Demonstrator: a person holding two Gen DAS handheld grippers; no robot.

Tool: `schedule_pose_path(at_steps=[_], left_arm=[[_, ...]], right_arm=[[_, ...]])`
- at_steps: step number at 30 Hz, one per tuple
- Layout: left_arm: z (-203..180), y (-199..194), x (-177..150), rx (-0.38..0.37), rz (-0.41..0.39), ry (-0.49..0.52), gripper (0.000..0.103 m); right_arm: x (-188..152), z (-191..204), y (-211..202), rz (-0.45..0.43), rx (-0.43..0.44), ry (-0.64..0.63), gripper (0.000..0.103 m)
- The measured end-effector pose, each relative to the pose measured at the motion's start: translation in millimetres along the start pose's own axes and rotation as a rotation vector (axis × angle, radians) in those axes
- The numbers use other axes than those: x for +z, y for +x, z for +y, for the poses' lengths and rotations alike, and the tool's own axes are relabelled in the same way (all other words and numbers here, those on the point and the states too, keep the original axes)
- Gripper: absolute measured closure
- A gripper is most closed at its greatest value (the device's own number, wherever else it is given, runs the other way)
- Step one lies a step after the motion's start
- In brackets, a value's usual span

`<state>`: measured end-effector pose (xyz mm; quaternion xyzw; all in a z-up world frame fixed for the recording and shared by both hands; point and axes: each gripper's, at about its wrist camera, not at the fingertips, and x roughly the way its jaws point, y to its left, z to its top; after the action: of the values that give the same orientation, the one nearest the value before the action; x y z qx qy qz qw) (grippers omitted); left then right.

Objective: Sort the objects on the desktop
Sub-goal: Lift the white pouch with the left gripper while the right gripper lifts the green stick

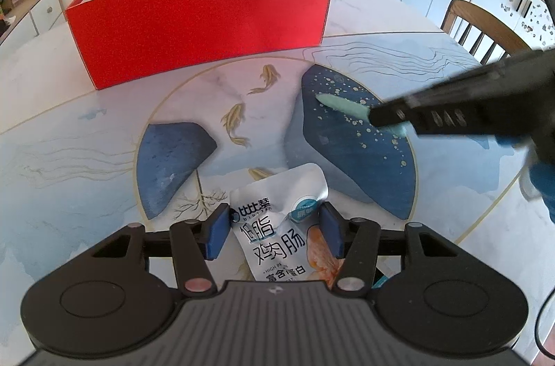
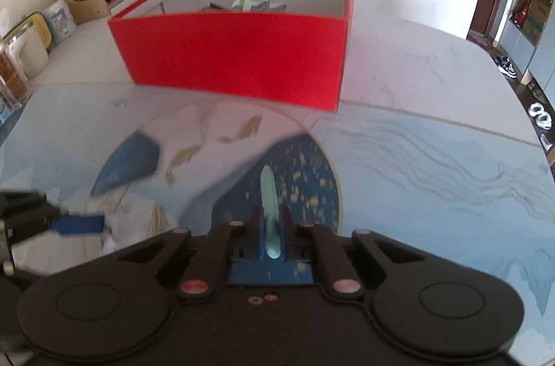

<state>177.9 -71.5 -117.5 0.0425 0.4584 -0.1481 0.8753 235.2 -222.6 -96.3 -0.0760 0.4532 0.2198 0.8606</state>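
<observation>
A red cardboard box point(image 1: 197, 23) with a white inside stands at the back of the table; in the right wrist view point(image 2: 236, 57) several packets lie in it. My left gripper point(image 1: 274, 234) has its blue pads on both sides of a white snack packet point(image 1: 277, 227) with Chinese print, touching its edges. My right gripper point(image 2: 271, 224) is shut on a pale green stick point(image 2: 269, 199), which points forward above the table. The right gripper also shows in the left wrist view point(image 1: 388, 116), with the green stick point(image 1: 343, 104) poking out of it.
The table top point(image 1: 69, 158) has a blue and white print with gold fish. A wooden chair point(image 1: 485, 26) stands at the right. A glass jar point(image 2: 10, 71) and containers stand at the table's left edge. Cabinets line the walls.
</observation>
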Motion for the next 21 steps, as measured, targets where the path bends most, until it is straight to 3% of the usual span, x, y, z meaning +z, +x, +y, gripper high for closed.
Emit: schedule_pose_path(at_steps=[11,15,21], left_arm=[[0.8,-1.0,-1.1,-0.004,0.002,0.006,0.049],[0.4,0.0,-1.7,-0.007,0.008,0.008,0.049],[2.1,0.8,-2.1,-0.006,0.012,0.004,0.049]], right_arm=[[-18.4,8.1,8.0,0.061,-0.009,-0.029,0.094],[-16.2,12.2,13.2,0.060,-0.041,-0.043,0.085],[-14.1,16.7,15.3,0.056,-0.052,-0.054,0.088]])
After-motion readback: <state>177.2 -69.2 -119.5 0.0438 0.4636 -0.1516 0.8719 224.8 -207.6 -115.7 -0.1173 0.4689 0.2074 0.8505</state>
